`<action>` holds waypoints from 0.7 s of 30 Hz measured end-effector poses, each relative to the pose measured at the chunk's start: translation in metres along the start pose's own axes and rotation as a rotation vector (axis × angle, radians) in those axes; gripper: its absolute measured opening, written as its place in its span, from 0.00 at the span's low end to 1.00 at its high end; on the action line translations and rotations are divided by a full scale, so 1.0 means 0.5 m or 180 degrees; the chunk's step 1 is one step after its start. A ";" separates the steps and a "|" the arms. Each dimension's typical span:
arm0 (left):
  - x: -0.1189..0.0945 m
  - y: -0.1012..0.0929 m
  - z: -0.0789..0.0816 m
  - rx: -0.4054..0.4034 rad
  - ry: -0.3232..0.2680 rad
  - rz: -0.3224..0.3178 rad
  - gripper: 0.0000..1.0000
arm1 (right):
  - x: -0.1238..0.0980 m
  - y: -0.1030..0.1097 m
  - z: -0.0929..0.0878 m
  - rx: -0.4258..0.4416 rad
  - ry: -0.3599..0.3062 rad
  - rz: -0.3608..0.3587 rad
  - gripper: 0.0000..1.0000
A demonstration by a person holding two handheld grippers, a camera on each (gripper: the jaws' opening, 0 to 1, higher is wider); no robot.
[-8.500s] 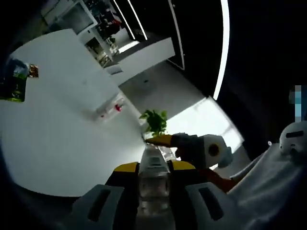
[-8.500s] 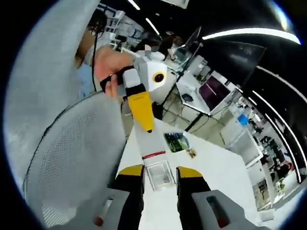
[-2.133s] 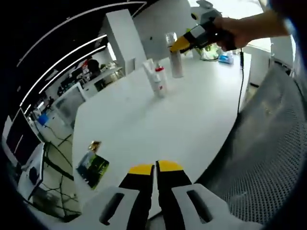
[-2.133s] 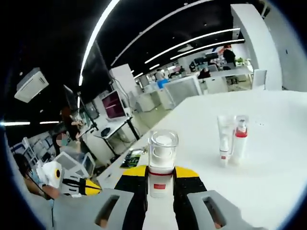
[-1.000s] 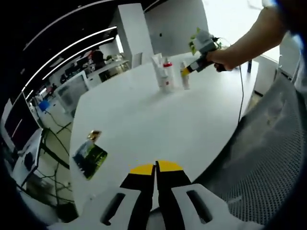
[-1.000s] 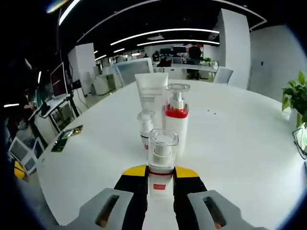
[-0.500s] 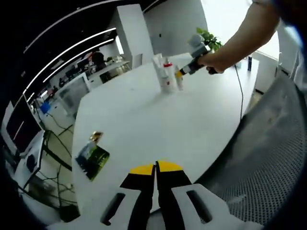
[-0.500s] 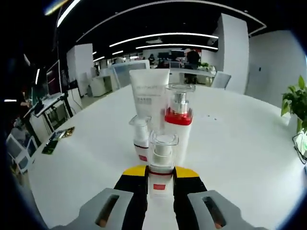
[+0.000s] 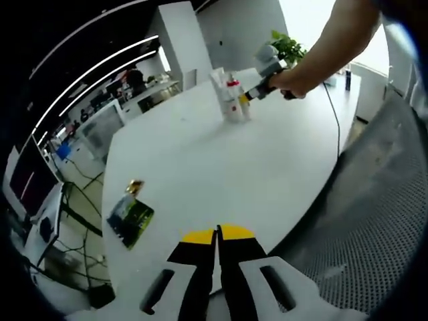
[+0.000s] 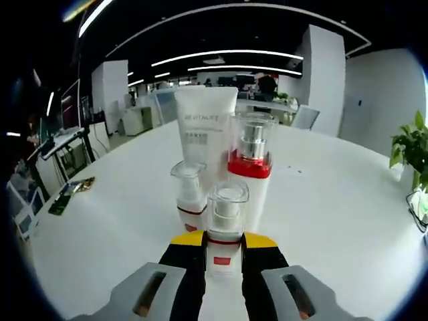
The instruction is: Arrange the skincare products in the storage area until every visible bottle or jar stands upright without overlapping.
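White round table (image 9: pixel 200 160); green packet (image 9: pixel 129 221) lying flat, left of the closed claw; potted plant (image 10: pixel 411 150) far right.

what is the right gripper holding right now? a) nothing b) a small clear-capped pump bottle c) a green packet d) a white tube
b: in the right gripper view the right gripper has its jaws closed on a small clear-capped pump bottle, while the white tube stands on the table behind it.
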State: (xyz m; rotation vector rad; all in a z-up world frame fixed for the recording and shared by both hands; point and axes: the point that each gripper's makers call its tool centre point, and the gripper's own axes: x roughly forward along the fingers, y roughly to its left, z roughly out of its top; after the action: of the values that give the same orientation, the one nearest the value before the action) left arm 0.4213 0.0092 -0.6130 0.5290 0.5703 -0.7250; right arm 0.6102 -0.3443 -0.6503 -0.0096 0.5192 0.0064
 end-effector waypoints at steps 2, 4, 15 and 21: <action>0.000 0.000 -0.001 -0.0006 0.0008 -0.0003 0.00 | -0.001 0.000 0.002 -0.0181 -0.0038 -0.0008 0.13; 0.001 0.000 -0.002 -0.0001 0.0019 -0.0003 0.00 | -0.002 0.004 0.000 -0.0174 -0.0054 -0.0004 0.13; 0.001 -0.002 -0.005 0.0018 0.0053 -0.0012 0.00 | -0.014 0.002 -0.007 -0.0144 -0.0119 -0.0114 0.13; 0.002 -0.001 -0.007 0.0014 0.0066 -0.0004 0.00 | 0.001 -0.008 0.001 -0.0037 -0.0064 -0.0238 0.13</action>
State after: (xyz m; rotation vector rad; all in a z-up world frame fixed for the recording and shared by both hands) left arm 0.4203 0.0107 -0.6162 0.5407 0.5885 -0.7229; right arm 0.6108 -0.3483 -0.6503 -0.0403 0.4985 -0.0636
